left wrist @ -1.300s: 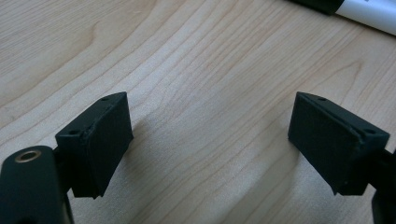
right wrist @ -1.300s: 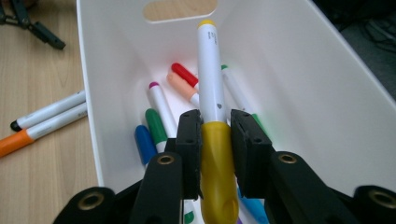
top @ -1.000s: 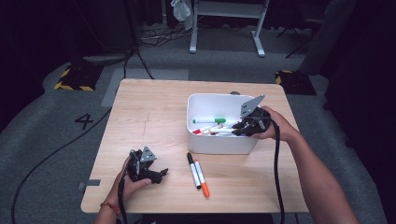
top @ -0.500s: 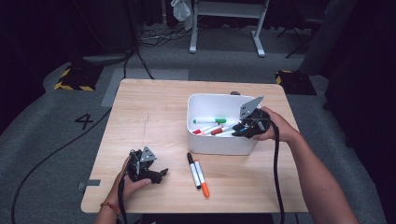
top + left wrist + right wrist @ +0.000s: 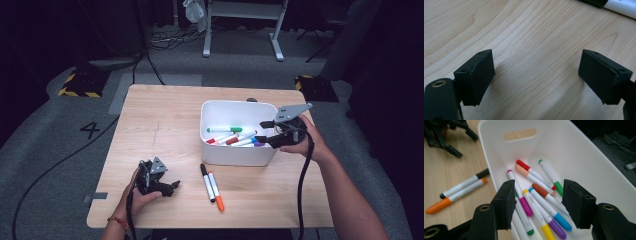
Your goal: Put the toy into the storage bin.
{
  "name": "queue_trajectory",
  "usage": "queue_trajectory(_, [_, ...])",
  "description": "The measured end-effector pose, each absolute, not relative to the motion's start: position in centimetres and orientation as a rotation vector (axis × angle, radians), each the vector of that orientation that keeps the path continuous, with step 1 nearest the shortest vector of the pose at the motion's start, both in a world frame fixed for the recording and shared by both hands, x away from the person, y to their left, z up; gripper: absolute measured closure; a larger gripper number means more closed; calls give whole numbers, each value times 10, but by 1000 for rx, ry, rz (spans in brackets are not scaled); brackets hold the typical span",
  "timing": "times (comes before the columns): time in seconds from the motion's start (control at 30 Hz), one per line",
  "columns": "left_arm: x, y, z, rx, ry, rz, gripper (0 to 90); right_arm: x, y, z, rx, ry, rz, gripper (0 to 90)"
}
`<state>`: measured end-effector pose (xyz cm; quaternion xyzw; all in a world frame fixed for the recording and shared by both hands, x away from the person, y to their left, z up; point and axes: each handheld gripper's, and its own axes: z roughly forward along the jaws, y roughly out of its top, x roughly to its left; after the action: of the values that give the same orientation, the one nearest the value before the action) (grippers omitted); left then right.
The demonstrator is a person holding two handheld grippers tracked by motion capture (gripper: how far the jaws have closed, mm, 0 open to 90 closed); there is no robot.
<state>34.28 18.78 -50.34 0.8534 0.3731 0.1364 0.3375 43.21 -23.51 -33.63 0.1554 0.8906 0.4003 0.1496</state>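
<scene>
The right gripper (image 5: 537,205), jaws just opening and empty, hangs above the markers (image 5: 541,200) in the white bin (image 5: 584,152). The left gripper (image 5: 167,187) rests wide apart at 9 o'clock from two table markers (image 5: 211,184).

a white plastic bin (image 5: 239,152) with rounded corners and a slot handle in its end wall stands upright on the wooden table, toward the right side. inside it a loose heap of markers (image 5: 541,202) lies flat on the floor, white barrels with caps in red, peach, green, brown, magenta, blue, yellow and purple, crossing one another at slight angles. in front of the bin, just apart from its wall, a black-capped marker (image 5: 206,181) and an orange-capped marker (image 5: 216,191) lie side by side, nearly parallel, on the bare wood.
</scene>
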Motion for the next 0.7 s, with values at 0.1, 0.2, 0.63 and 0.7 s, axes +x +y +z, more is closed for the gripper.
queue_trajectory(0.1, [343, 188, -503, 2224, 972, 357, 136, 414, -244, -331, 491, 2492, 1233, 408])
queue_trajectory(0.2, [343, 188, -503, 2224, 972, 356, 136, 403, -247, -331, 494, 2458, 1259, 395])
queue_trajectory(0.63, [343, 188, -503, 2224, 972, 356, 136, 344, -218, -379, 475, 2462, 1322, 325])
queue_trajectory(0.7, [343, 188, -503, 2224, 972, 356, 136, 339, -208, -391, 440, 2515, 1297, 329])
